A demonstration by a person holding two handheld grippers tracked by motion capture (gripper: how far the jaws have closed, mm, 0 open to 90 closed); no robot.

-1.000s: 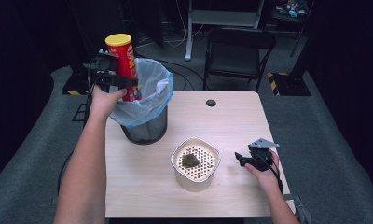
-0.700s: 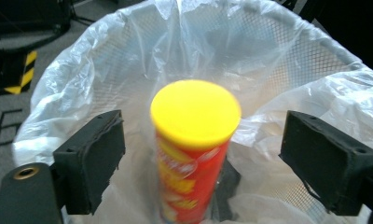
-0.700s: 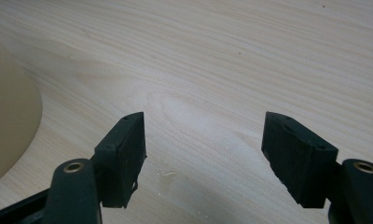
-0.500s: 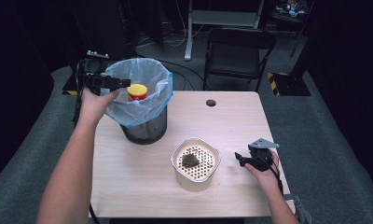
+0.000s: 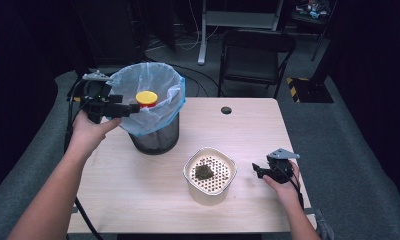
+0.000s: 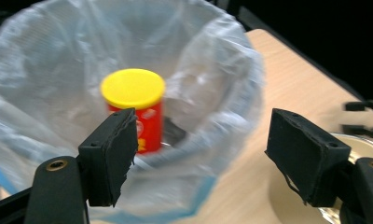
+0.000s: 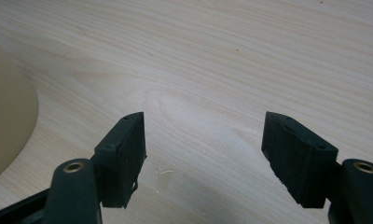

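Left tool [image 5: 133, 108] jaws apart, empty, at bin [image 5: 153, 135] rim's 9 o'clock | can [image 5: 146, 99] upright inside | right tool [image 5: 257, 169] jaws apart over bare counter [image 5: 138, 190], 3 o'clock of strainer bowl [image 5: 210, 175]

Red can [image 6: 140, 114] inside lined bin [image 6: 231, 74]

Light wooden table [image 5: 248, 130], pale grain, small dark round hole [image 5: 226, 110] near far edge. Grey carpet floor [image 5: 338, 150] around table. Black folding chair [image 5: 258, 55] behind table, seat facing it. Metal desk frame [image 5: 238, 20] farther back, cables [image 5: 188, 42] trailing on floor beneath. Yellow-black striped block [image 5: 308, 89] on floor right of chair. Surroundings dark; light falls on tabletop.
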